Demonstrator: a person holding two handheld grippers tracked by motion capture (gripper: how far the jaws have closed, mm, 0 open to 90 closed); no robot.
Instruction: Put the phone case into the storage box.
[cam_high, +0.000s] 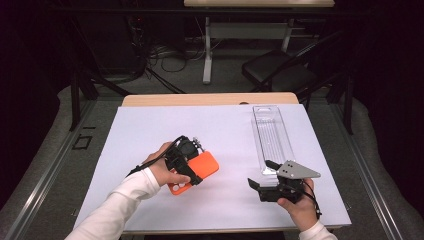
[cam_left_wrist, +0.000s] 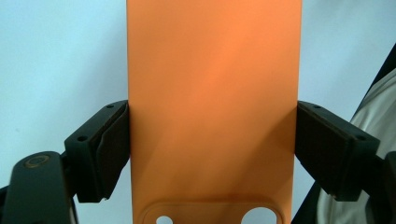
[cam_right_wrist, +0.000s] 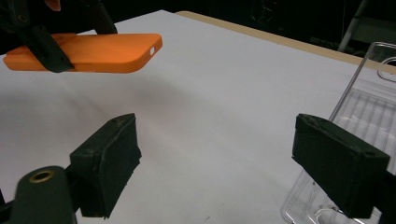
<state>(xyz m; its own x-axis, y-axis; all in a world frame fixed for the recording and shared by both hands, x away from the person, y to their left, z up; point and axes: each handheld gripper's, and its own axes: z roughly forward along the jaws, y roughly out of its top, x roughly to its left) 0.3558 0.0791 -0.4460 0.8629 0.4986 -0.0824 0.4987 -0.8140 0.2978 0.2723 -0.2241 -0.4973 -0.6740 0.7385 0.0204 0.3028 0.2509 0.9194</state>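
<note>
My left gripper (cam_high: 186, 162) clamps flat orange silicone phone case (cam_high: 197, 171) by edges, raised left of clear plastic tray (cam_high: 272, 137); my right gripper (cam_high: 261, 175) released beside tray; soft case may flex, slip out

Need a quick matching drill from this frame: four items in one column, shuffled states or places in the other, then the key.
Column 1
1. orange phone case
2. clear plastic tray
3. left gripper
4. right gripper

Column 2
A. jaws wide apart, nothing between them
B. lying on the white sheet, right of centre
C. held off the table by its two long edges
D. jaws closed on an orange object

Pairs: 1-C, 2-B, 3-D, 4-A
</note>
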